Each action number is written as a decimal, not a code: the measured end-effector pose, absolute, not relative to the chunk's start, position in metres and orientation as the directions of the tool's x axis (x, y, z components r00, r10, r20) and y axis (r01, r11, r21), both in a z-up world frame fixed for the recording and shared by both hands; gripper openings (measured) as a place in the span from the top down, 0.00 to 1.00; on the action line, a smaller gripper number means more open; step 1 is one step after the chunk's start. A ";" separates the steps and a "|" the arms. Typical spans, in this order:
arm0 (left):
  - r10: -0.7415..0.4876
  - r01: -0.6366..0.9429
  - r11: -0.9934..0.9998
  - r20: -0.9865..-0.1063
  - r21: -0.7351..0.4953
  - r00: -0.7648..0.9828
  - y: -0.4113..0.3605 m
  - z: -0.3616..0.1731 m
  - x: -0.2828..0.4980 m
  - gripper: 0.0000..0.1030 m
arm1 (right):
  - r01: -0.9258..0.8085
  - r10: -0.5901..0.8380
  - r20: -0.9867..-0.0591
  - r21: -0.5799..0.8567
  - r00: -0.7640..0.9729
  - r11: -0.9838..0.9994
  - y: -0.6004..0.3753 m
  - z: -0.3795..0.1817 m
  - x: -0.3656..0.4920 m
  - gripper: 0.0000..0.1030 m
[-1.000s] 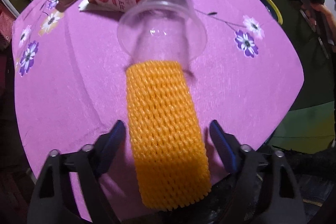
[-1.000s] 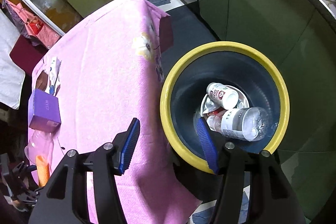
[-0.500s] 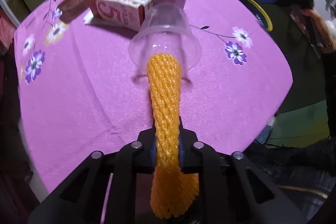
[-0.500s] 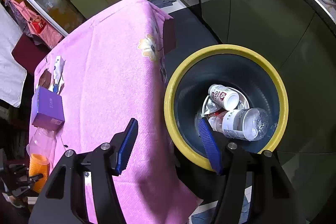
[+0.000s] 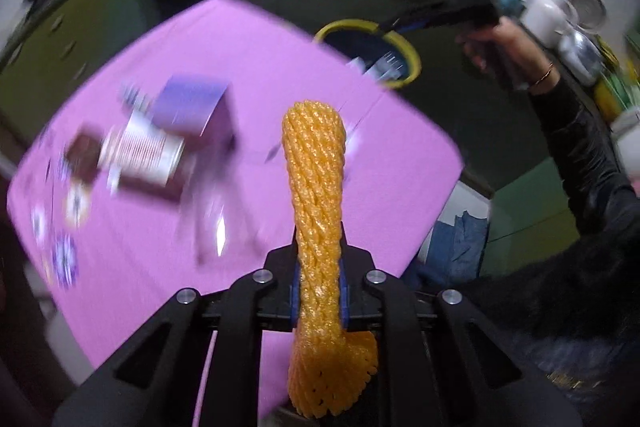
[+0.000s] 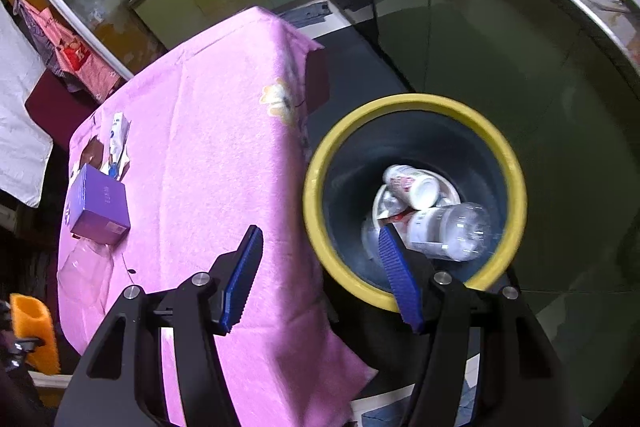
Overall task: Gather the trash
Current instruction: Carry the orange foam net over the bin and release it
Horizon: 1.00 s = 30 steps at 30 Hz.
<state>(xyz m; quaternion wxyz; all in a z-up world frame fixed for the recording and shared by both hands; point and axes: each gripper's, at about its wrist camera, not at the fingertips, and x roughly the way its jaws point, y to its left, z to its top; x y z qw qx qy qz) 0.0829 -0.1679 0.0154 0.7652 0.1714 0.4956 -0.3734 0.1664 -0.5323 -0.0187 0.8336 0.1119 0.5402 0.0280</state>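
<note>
My left gripper [image 5: 319, 293] is shut on an orange foam net sleeve [image 5: 314, 187] and holds it up in the air above the pink table [image 5: 180, 247]. The sleeve also shows at the lower left of the right wrist view [image 6: 34, 331]. My right gripper [image 6: 320, 279] is open and empty, hovering over the near rim of the yellow-rimmed trash bin [image 6: 316, 163] beside the table. The bin holds a plastic bottle [image 6: 448, 231] and a small white bottle [image 6: 412, 183]. In the left wrist view the bin [image 5: 408, 47] is far off, past the table's edge.
On the table lie a purple box [image 6: 98, 207], a clear plastic cup [image 6: 80, 267], a milk carton [image 5: 140, 155] and small wrappers [image 6: 116, 139]. Green kitchen cabinets [image 6: 460, 27] stand behind the bin. The person's right arm [image 5: 580, 147] reaches across.
My left gripper closed on the orange sleeve, pulled it out of the clear cup and lifted it off the table. My right gripper stayed open by the bin.
</note>
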 end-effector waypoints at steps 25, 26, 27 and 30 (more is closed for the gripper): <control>-0.285 0.749 0.659 -0.944 -0.068 0.165 -0.538 -0.115 0.297 0.62 | 0.247 0.084 -0.907 0.200 0.413 0.948 -0.640 -0.035 0.056 0.35; -0.276 0.750 0.659 -0.947 -0.059 0.168 -0.538 -0.118 0.298 0.60 | 0.247 0.084 -0.907 0.200 0.413 0.948 -0.640 -0.035 0.056 0.35; -0.274 0.750 0.659 -0.947 -0.059 0.166 -0.539 -0.120 0.297 0.56 | 0.249 0.085 -0.908 0.200 0.410 0.948 -0.641 -0.036 0.056 0.35; -0.276 0.760 0.646 -0.951 -0.074 0.143 -0.533 -0.116 0.288 0.37 | 0.249 0.089 -0.909 0.204 0.406 0.947 -0.643 -0.038 0.056 0.35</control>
